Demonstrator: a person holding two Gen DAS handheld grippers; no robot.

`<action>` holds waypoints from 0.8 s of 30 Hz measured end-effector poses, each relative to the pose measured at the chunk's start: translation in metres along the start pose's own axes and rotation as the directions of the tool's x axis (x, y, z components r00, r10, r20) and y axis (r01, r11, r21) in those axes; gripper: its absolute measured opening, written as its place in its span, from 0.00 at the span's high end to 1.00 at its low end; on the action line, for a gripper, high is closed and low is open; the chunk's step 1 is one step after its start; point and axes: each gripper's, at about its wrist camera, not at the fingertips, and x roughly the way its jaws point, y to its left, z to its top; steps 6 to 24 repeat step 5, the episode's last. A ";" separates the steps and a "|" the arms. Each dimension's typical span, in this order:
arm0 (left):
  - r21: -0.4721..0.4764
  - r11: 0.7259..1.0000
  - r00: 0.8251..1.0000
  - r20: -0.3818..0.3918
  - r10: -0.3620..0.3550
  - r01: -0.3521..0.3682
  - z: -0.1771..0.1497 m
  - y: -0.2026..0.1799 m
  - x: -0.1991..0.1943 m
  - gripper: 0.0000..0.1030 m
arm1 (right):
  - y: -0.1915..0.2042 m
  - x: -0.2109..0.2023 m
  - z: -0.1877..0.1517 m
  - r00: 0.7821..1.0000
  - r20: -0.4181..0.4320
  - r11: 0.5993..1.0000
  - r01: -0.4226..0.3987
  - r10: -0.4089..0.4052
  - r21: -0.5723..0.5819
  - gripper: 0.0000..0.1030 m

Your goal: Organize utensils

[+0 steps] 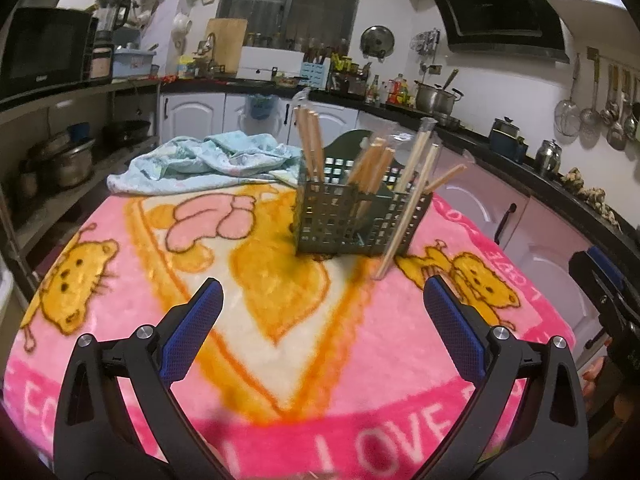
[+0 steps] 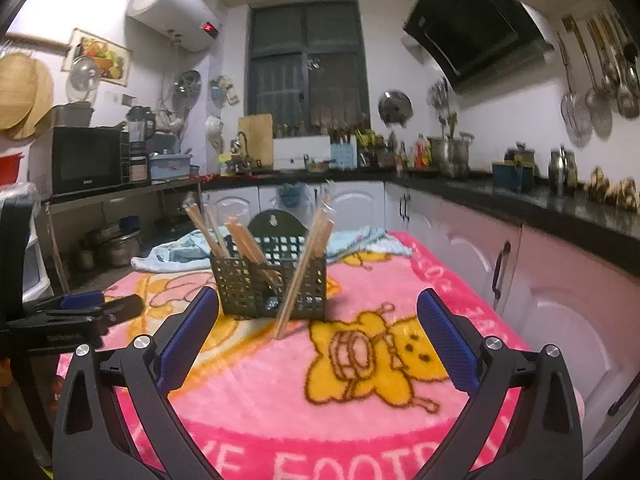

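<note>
A kitchen with dark counters [image 2: 520, 200] and white cabinets surrounds a table draped in a fluffy pink blanket [image 1: 360, 368] printed with yellow cartoon cats and white lettering. The left gripper [image 1: 322, 312] hangs above the blanket with its jaws spread wide, nothing between its blue textured pads [image 1: 192, 332], touching nothing. The right gripper [image 2: 318, 320] is likewise spread wide and holds nothing; its blue pads [image 2: 188, 340] frame the view of the holder. The holder [image 1: 352, 220], a dark green perforated plastic basket with square holes and inner dividers, stands upright on the blanket near the table's middle, ahead of both grippers. Wooden chopsticks [image 1: 372, 168] lean out of its compartments at several angles; some appear sleeved in clear wrap. One wrapped pair [image 2: 304, 268] stands outside the basket, its foot on the blanket, leaning against the front wall. Behind the holder lies a crumpled pale blue cloth [image 1: 208, 160]. At the right edge of the left view, the other gripper's body is cut off; the lettering on the blanket is partly hidden by the fingers.
</note>
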 end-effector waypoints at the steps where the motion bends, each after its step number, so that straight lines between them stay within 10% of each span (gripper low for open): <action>1: -0.005 1.000 1.000 -0.008 0.012 -0.012 0.003 0.006 0.003 0.10 | -0.009 0.007 0.003 0.999 -0.030 1.000 0.013 -0.013 0.023 0.06; 5: -0.010 0.991 0.987 -0.096 0.131 -0.132 0.025 0.053 0.032 0.10 | -0.056 0.069 0.008 0.954 -0.279 0.988 0.137 -0.111 0.074 0.06; 24: -0.010 0.991 0.987 -0.096 0.131 -0.132 0.025 0.053 0.032 0.10 | -0.056 0.069 0.008 0.954 -0.279 0.988 0.137 -0.111 0.074 0.06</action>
